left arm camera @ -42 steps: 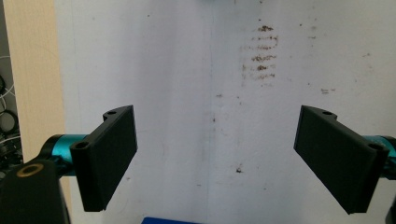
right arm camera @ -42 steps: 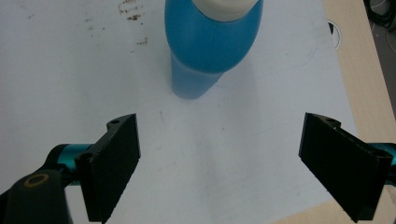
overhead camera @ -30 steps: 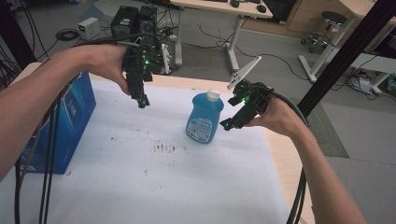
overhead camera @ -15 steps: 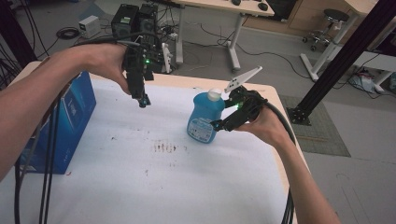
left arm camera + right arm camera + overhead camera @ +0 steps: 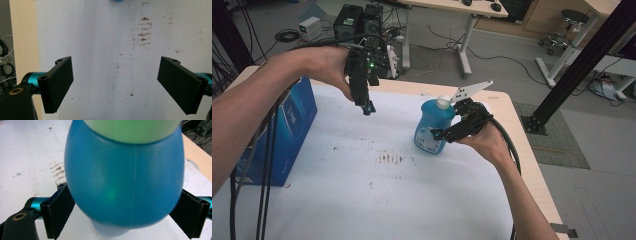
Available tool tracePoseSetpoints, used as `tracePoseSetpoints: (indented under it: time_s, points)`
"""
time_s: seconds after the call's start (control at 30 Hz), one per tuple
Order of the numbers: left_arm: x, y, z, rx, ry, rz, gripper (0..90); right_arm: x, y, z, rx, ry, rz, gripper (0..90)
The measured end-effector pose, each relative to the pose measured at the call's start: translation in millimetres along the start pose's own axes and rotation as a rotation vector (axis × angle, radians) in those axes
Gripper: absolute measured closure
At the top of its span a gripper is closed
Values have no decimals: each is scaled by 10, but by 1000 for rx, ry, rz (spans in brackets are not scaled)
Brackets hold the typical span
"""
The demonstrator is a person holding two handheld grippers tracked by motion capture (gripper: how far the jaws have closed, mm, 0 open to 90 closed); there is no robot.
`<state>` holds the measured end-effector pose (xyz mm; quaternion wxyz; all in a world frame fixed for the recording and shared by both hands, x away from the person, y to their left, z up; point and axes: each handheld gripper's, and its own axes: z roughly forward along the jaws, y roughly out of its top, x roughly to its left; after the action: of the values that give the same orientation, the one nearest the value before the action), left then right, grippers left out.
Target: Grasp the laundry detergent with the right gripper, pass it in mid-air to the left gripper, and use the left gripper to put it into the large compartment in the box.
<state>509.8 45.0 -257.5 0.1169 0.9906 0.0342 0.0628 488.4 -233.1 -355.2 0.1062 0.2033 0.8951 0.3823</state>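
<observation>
- Black ribbed pads of the right hand-held gripper [image 5: 125, 212] stand wide on either side of the blue bottle [image 5: 433, 125]; whether they touch it yet I cannot tell.
- To grip well, I'd close squarely across the belly: smooth, rounded plastic could slip upward.
- Glossy, bulbous body, pale cap [image 5: 442, 102], upright near the desk's [image 5: 507, 107] far right edge.
- Left hand-held gripper [image 5: 115, 85] hovers spread wide and empty over the stained white sheet [image 5: 362, 200].
- Blue box [image 5: 294, 125] stands at the left.
</observation>
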Motion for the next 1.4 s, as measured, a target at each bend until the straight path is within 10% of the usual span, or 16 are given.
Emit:
tracePoseSetpoints:
  time_s: [1.4]
  points:
    - [19, -65, -10, -19, -2, -15, 134, 32, -128, 118, -92, -19, 11, 203]
